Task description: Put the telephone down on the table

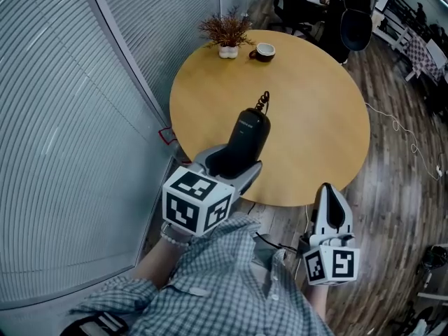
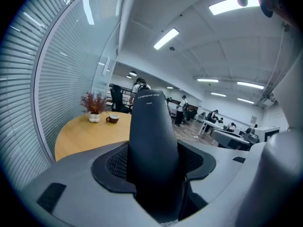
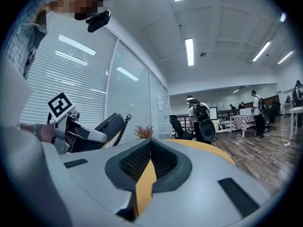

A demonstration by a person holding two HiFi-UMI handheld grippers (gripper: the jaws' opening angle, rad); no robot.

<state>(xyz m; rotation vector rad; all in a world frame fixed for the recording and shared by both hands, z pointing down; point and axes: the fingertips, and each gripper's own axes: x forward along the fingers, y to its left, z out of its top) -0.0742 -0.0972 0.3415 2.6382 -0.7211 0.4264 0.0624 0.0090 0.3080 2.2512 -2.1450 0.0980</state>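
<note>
Telephone (image 1: 248, 131) is riding in the left gripper (image 1: 234, 165), hanging above the near part of the round table (image 1: 315, 117) and, as far as I can judge, not yet touching the wood. The jaws are standing wide and pressing on the black body from both sides. They are gripping it at the near end, so the far end with its coiled cord (image 1: 263, 100) is pointing out over the tabletop, which I'd say is leaving a free end to touch down first. In the left gripper view the telephone (image 2: 151, 145) is filling the gap between the pads and tilting upward.

Right gripper (image 1: 330, 200) is idling off the table's near edge, jaws drawn together to a thin slit with nothing between them, and it is sitting out of the way of the landing spot. A potted plant (image 1: 227, 32) and a cup (image 1: 264, 51) are sitting at the far rim, well apart from the telephone, so the middle is offering room. Lowering is what I'm judging comes next.
</note>
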